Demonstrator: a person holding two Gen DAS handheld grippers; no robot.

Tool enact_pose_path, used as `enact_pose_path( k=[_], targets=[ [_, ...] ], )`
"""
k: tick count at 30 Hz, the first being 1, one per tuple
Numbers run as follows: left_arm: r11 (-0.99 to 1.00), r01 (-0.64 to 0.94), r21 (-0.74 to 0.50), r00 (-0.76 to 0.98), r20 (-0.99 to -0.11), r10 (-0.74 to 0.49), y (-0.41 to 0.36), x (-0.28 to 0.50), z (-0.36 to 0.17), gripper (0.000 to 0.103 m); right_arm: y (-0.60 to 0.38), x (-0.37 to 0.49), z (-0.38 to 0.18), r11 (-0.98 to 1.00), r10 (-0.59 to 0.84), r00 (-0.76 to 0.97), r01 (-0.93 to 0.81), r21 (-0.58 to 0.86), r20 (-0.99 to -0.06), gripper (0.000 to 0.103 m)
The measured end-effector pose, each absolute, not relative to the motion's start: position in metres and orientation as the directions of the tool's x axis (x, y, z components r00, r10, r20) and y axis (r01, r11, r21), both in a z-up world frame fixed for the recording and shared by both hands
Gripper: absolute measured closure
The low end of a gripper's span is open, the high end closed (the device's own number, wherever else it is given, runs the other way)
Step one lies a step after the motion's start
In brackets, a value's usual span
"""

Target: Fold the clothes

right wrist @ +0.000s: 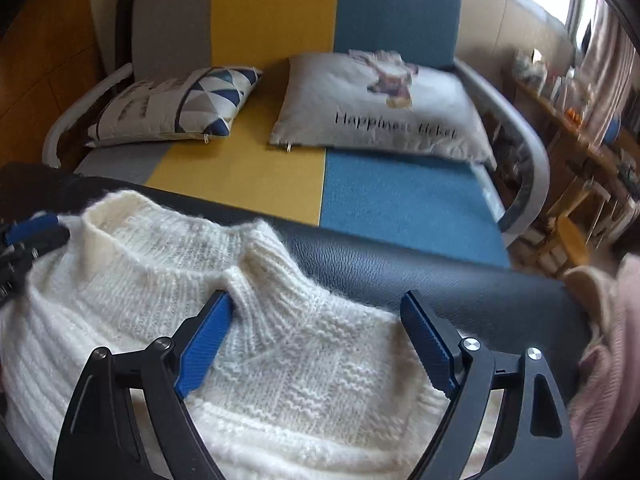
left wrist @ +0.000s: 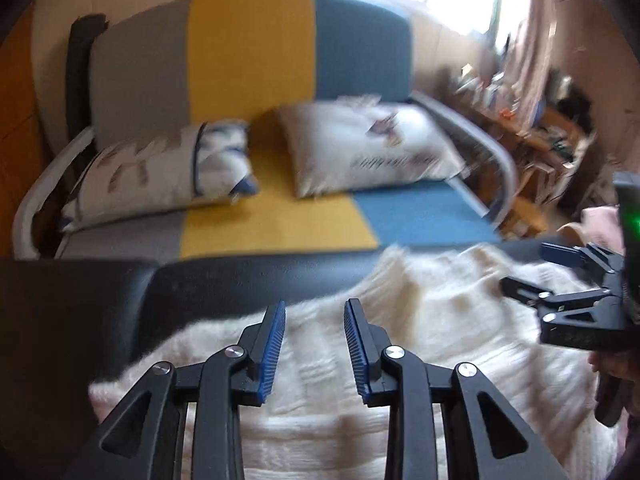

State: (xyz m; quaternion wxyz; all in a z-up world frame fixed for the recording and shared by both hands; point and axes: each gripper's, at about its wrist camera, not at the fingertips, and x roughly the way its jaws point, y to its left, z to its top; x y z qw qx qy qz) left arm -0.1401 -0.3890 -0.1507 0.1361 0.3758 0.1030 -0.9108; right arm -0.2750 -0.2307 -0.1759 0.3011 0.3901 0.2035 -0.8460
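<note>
Jaws of both grippers stand apart with nothing pinched: the left gripper (left wrist: pixel 315 312) hovers part-spread over the white knit sweater (right wrist: pixel 248 320), and the right gripper (right wrist: pixel 316 308) is spread wide above the sweater's ribbed collar, its left pad just beside a collar fold; whether it touches I cannot tell. The sweater lies on a black leather surface (right wrist: pixel 420 276), its collar close to the far edge, with bare leather free to the right of it. A pink knit garment (right wrist: pixel 604 360) sits at the right end. Beyond the edge is a grey, yellow and blue sofa (right wrist: pixel 248 168) with white metal armrests, holding a triangle-patterned cushion (right wrist: pixel 176 108) and a pale cushion (right wrist: pixel 380 108) printed "Happiness ticket". Cluttered wooden shelves (right wrist: pixel 580 132) and a curtained window stand at the right
</note>
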Motion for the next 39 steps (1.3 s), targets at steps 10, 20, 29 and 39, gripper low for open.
enact_pose_path(
  k=[10,20,29,39],
  targets=[
    [-0.964,0.247,-0.1,-0.616,-0.784,-0.076,-0.38,-0.185,-0.172,0.07,-0.23,-0.298,-0.192,-0.74,-0.313,-0.501,0.661,-0.123,-0.807,0.015],
    [-0.975,0.218,-0.042,-0.705,-0.698,-0.128,-0.37,-0.16,-0.145,0.07,-0.215,-0.288,-0.17,-0.75,-0.308,-0.565,0.639,-0.17,-0.765,0.015],
    [-0.96,0.274,0.061,-0.596,-0.772,-0.219,-0.379,-0.171,-0.164,0.072,-0.234,-0.295,-0.188,-0.722,-0.267,-0.555,0.656,-0.218,-0.787,0.015],
    [-0.967,0.225,0.119,-0.578,-0.783,-0.23,-0.367,-0.185,-0.172,0.071,-0.251,-0.265,-0.175,-0.649,-0.271,-0.582,0.699,-0.301,-0.767,0.015]
  ],
)
